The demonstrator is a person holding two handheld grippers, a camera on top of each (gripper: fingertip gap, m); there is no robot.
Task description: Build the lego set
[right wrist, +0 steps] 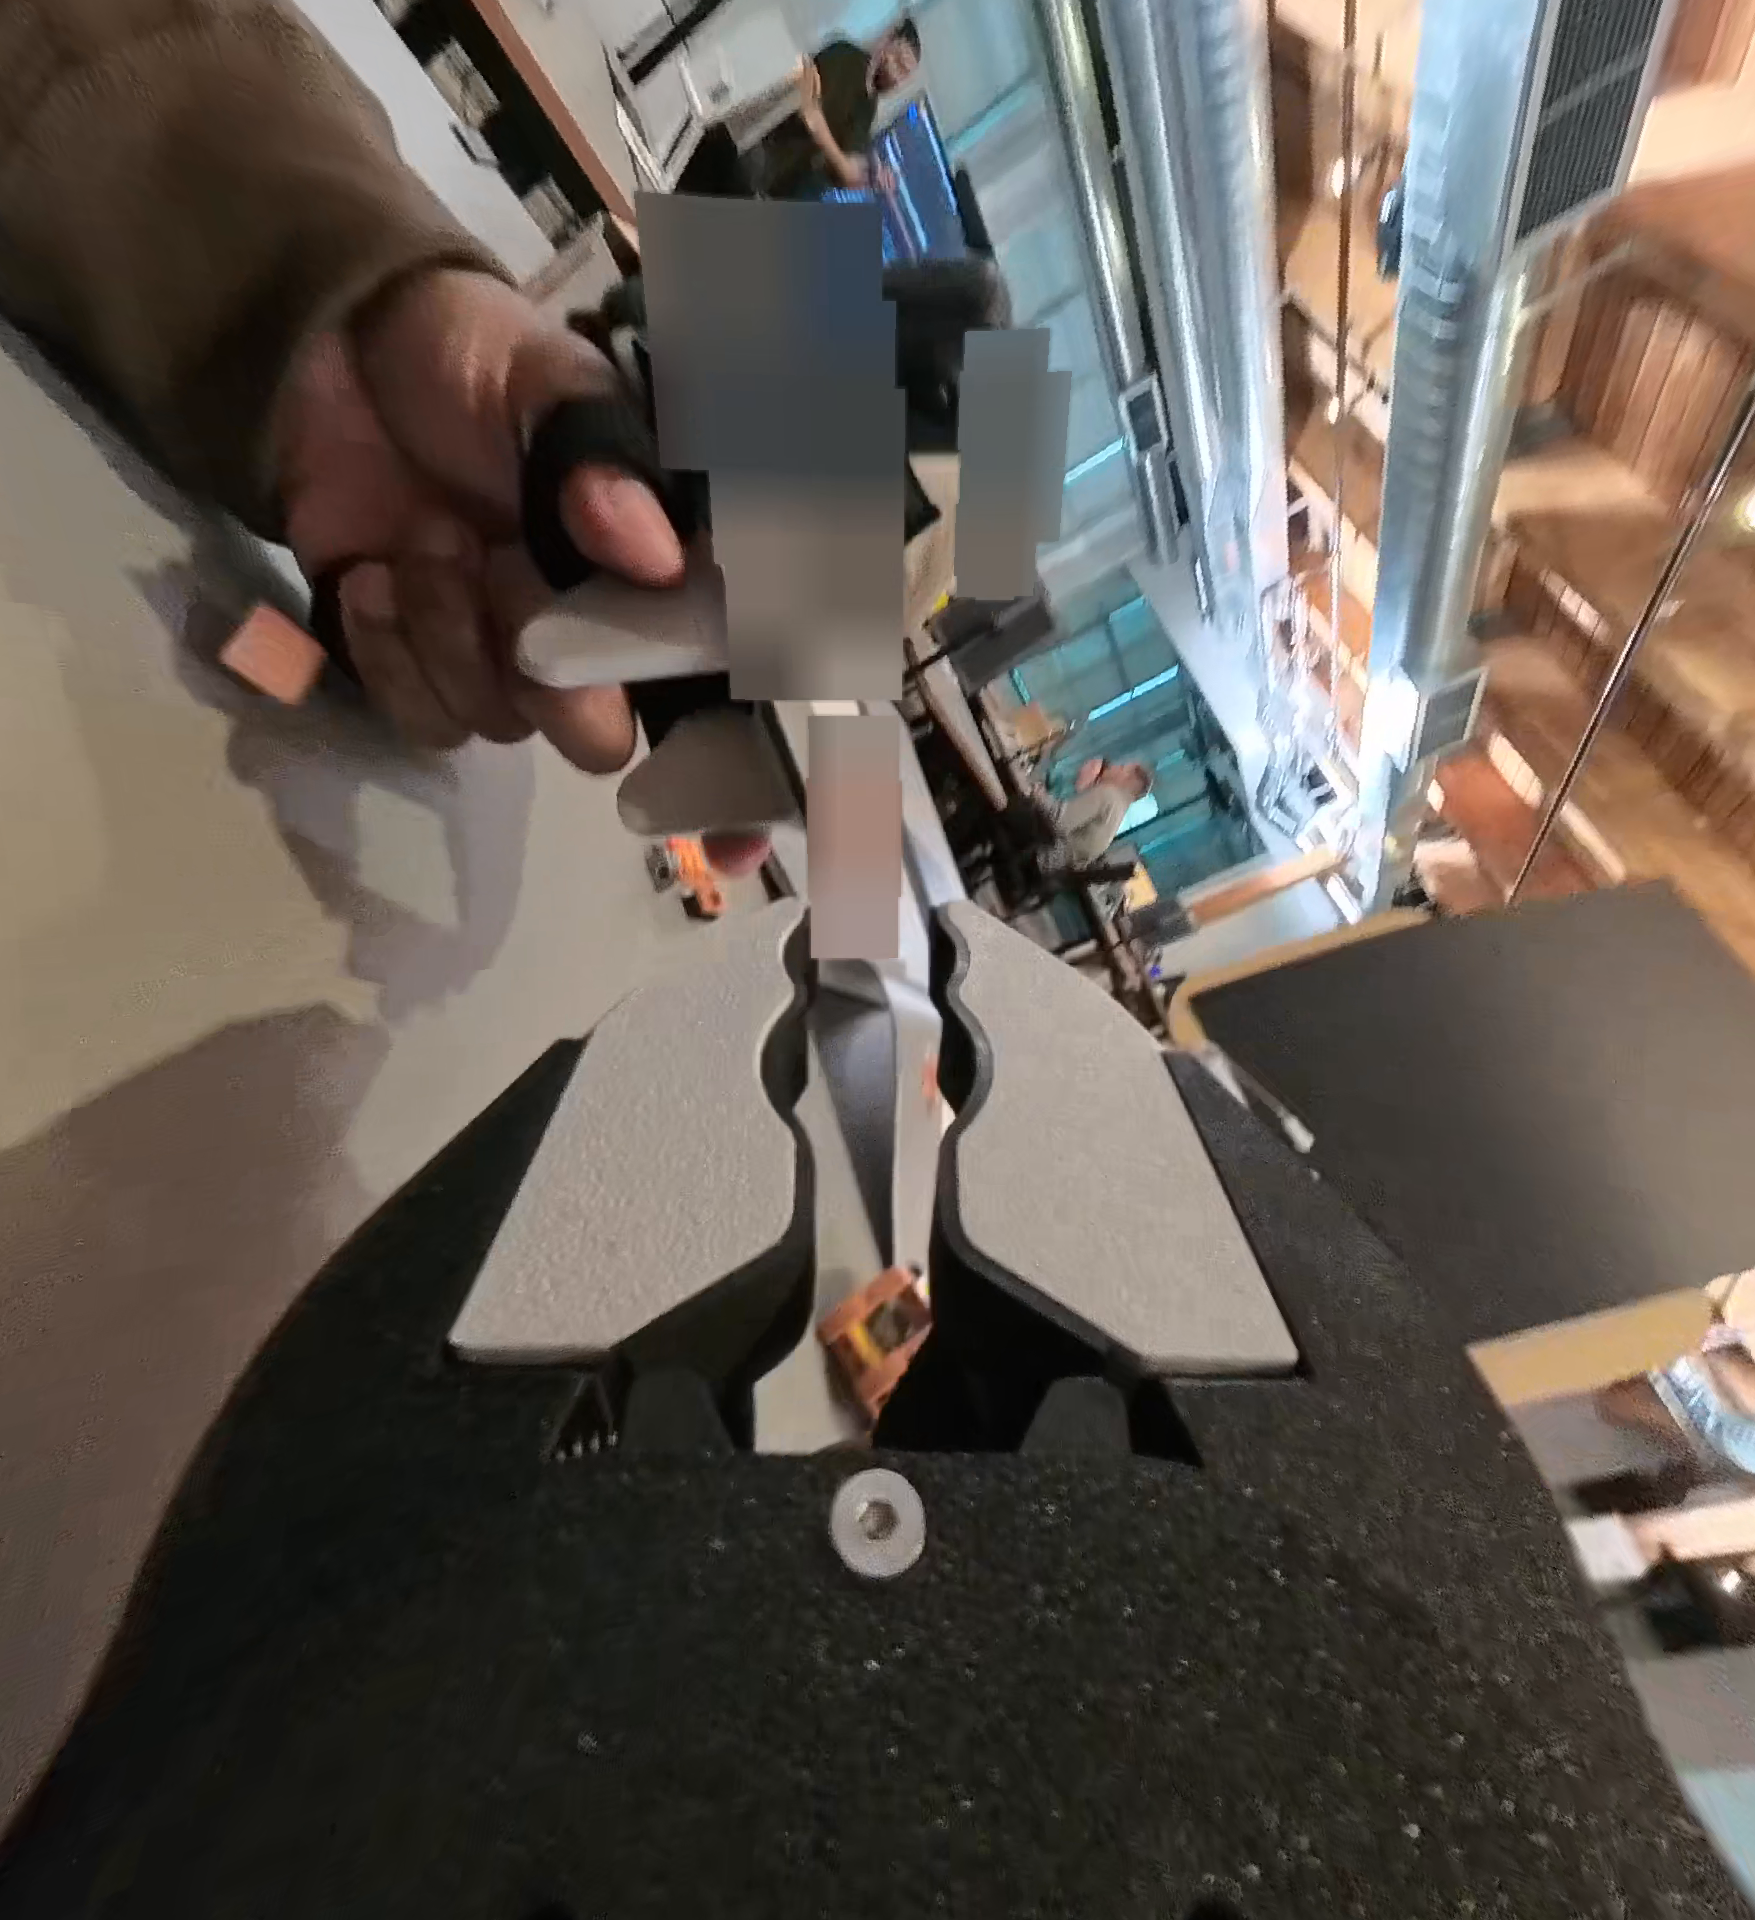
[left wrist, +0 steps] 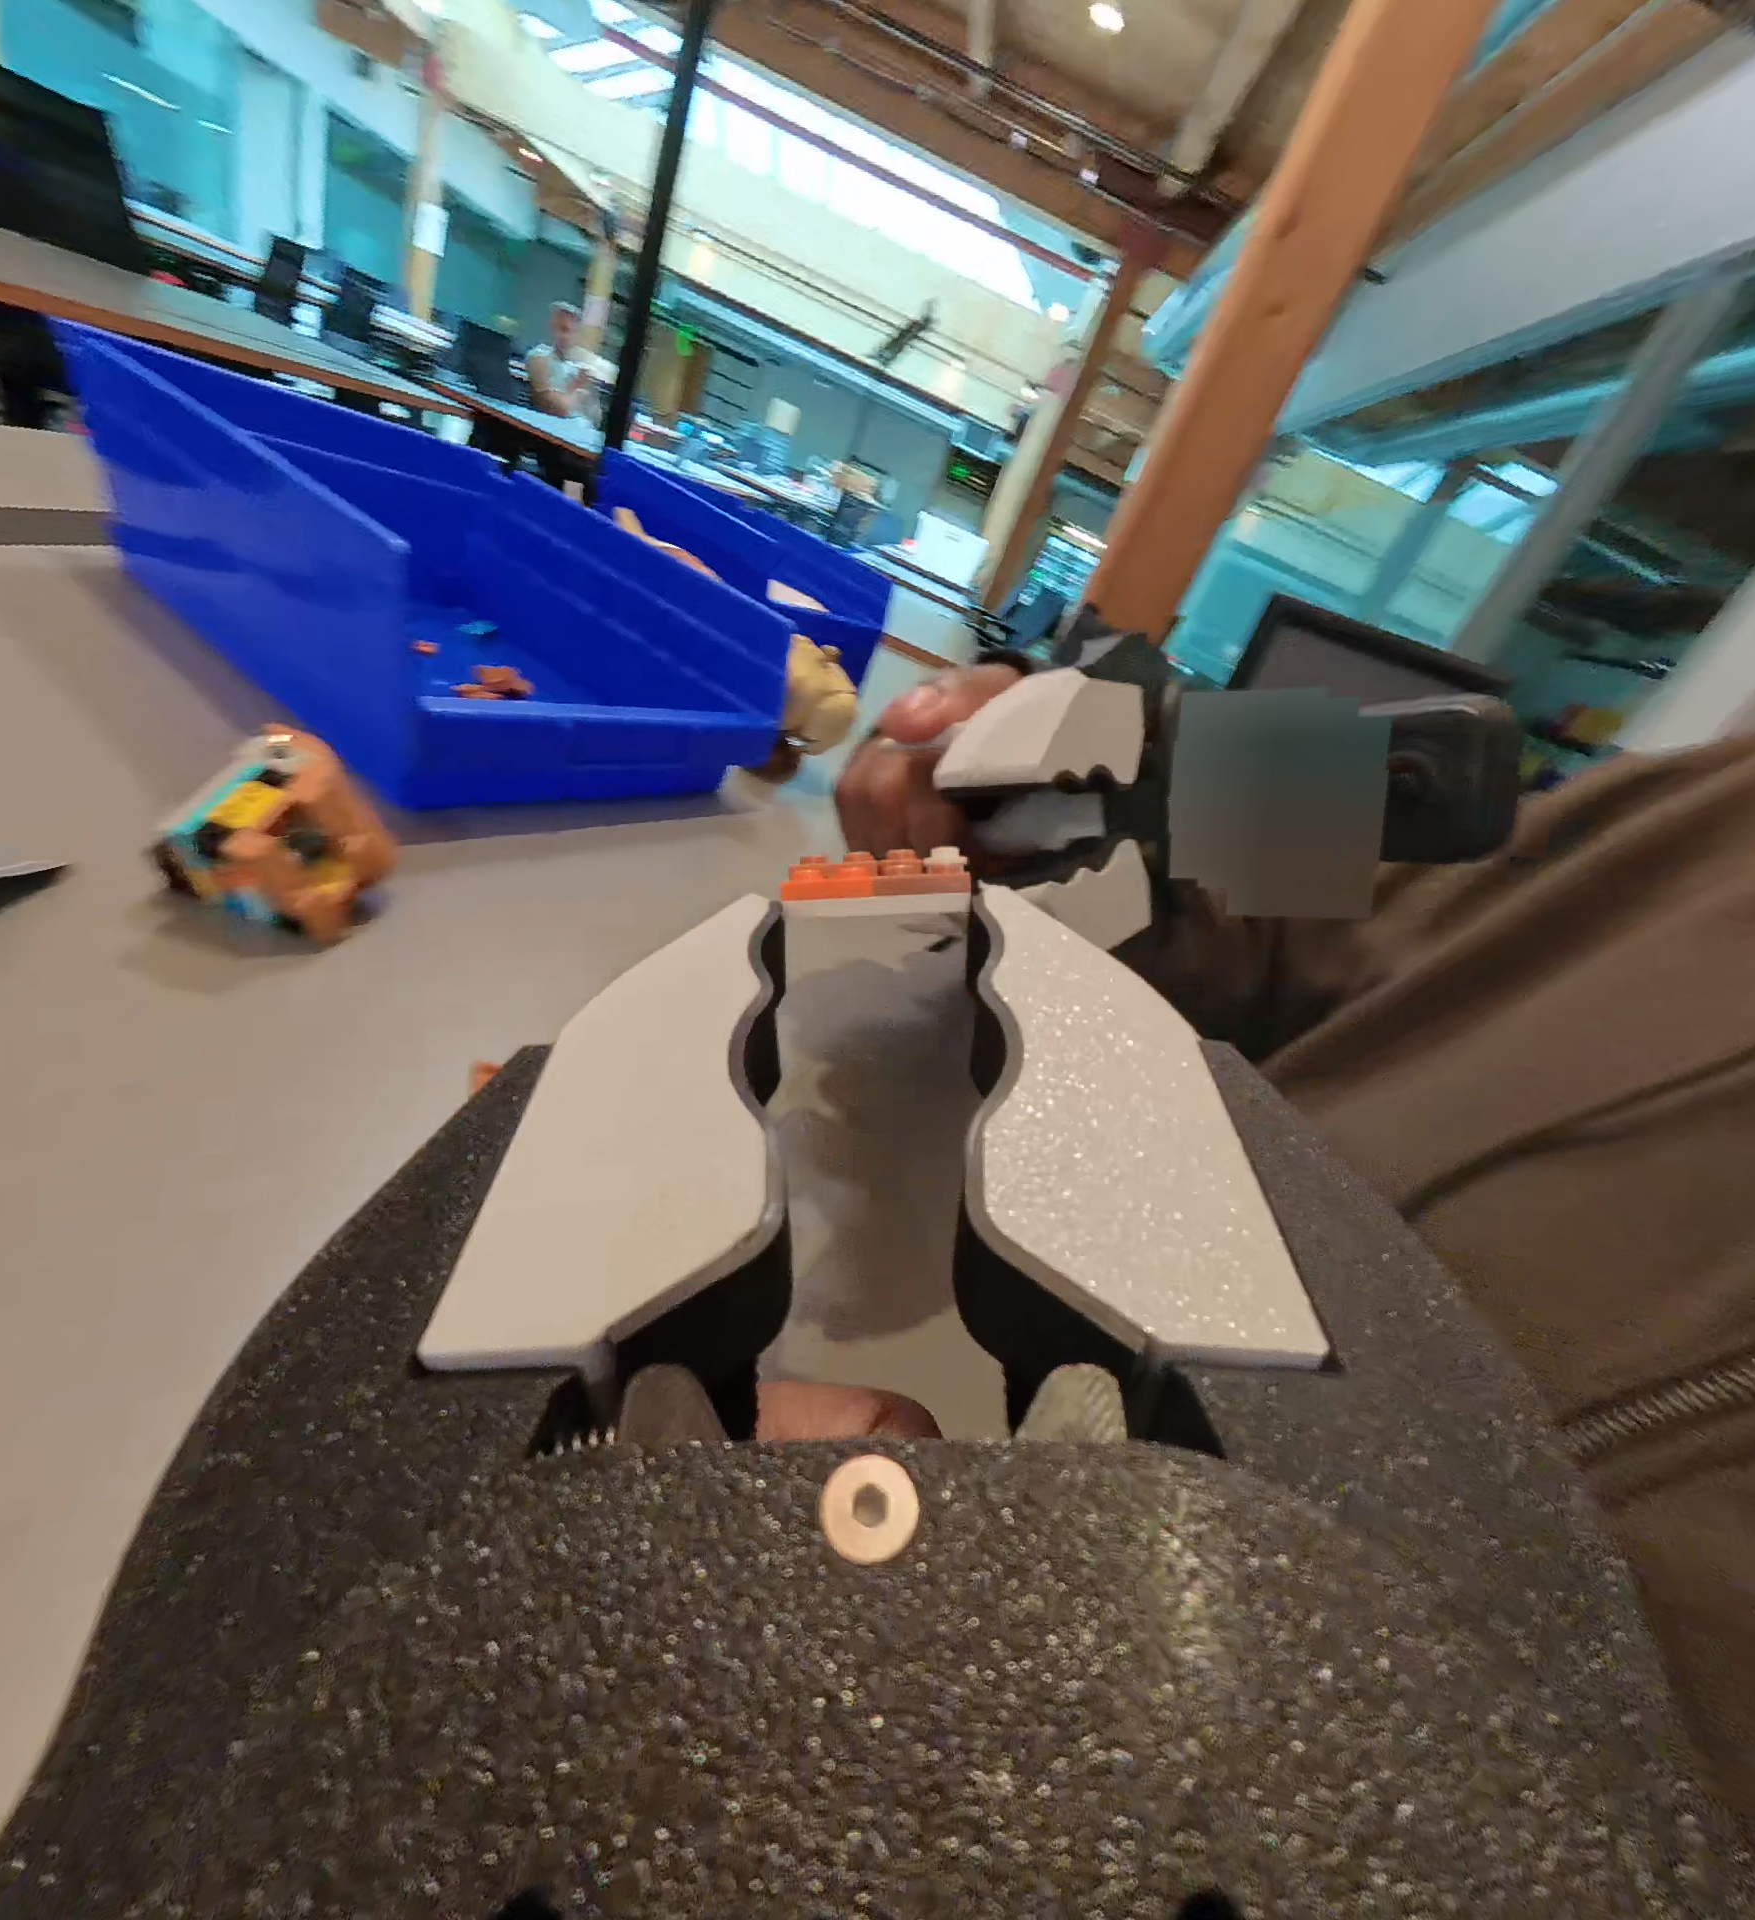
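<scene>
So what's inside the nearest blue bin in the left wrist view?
A few small loose pieces, brownish-orange and one light blue, lie on the floor of the blue bin. Its near wall hides the front strip of the floor, and blur blocks identifying the pieces.

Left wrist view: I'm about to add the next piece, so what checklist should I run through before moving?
1. Left gripper clamps the orange-brown brick strip: ok.
2. Strip's studs face up, uncovered: ok.
3. Right gripper is beside the strip's right end: ok.
4. Right gripper carries a piece: cannot tell.
5. Blue bin and small lego model sit apart from the grippers: ok.
</scene>
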